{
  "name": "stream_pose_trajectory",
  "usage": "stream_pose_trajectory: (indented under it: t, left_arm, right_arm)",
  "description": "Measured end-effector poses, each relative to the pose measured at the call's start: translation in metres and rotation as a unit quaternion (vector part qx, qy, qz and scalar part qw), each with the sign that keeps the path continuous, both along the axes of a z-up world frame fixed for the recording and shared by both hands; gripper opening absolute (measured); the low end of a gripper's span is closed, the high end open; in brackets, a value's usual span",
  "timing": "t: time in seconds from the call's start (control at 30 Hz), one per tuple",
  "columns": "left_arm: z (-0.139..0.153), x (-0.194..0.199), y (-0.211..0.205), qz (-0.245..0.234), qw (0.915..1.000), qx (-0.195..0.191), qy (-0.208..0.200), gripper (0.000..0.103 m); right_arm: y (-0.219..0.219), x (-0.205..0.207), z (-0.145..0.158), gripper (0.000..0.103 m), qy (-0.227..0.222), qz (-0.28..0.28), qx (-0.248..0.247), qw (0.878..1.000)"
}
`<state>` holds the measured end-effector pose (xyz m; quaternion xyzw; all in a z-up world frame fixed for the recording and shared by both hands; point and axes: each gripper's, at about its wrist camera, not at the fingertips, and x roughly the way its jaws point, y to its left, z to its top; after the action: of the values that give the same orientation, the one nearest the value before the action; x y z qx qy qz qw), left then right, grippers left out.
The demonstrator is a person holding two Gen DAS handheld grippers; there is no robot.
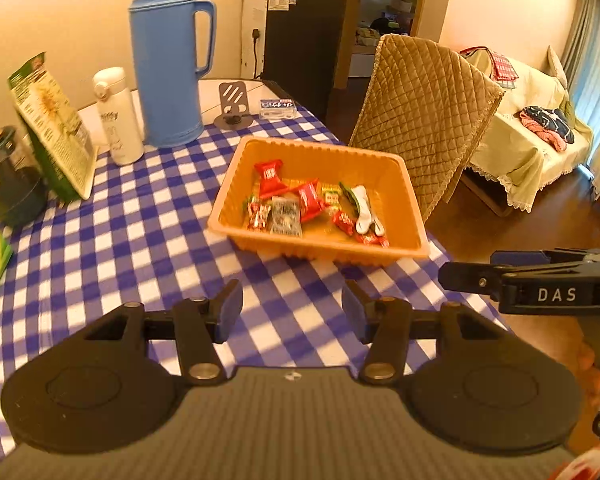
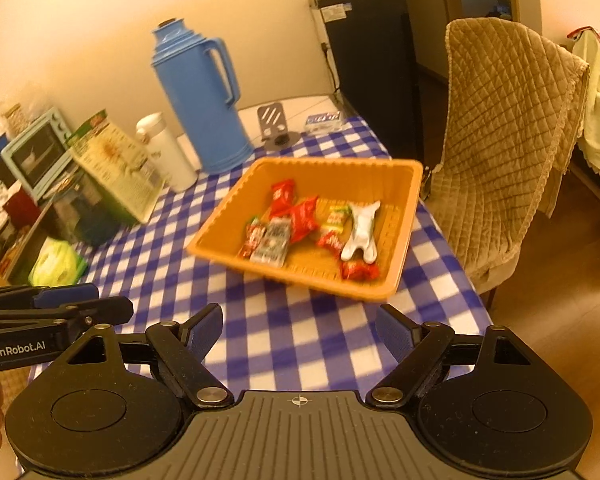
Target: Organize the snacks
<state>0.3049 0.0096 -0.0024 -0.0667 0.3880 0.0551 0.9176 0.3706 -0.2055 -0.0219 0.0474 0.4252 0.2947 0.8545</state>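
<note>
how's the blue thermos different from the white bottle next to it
The blue thermos is much taller and wider than the white bottle. The thermos has a large side handle; the bottle shows none. The thermos is plain blue, while the bottle is white with small printing. Both stand upright on the checked tablecloth, behind the orange tray.

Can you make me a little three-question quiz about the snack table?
1. True or false: both pairs of tongs, left and right, are open and hold nothing.
2. Where are the snack packets? A) spread over the tablecloth B) inside the orange tray C) on the chair
3. Fill the gap: the tall blue flask stands beside a small ____ bottle.

Key: 1 true. 2 B. 3 white.
</note>
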Motion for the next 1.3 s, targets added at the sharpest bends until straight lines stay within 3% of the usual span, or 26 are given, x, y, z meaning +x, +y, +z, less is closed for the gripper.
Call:
stream_pose_trajectory:
  t: [0.67,1.3]
  left_arm:
    - [-0.007,-0.131,-0.038,0.096,0.9941,-0.021,0.046,0.052]
    - [-0.012,-0.191,-0.062,0.151,0.9854,-0.049,0.062,0.052]
  right_arm:
    - [-0.011,-0.104,-0.007,0.083,0.041,0.105,-0.04,0.993]
    - [-0.009,-0.142,-0.009,0.083,0.047,0.18,-0.047,0.981]
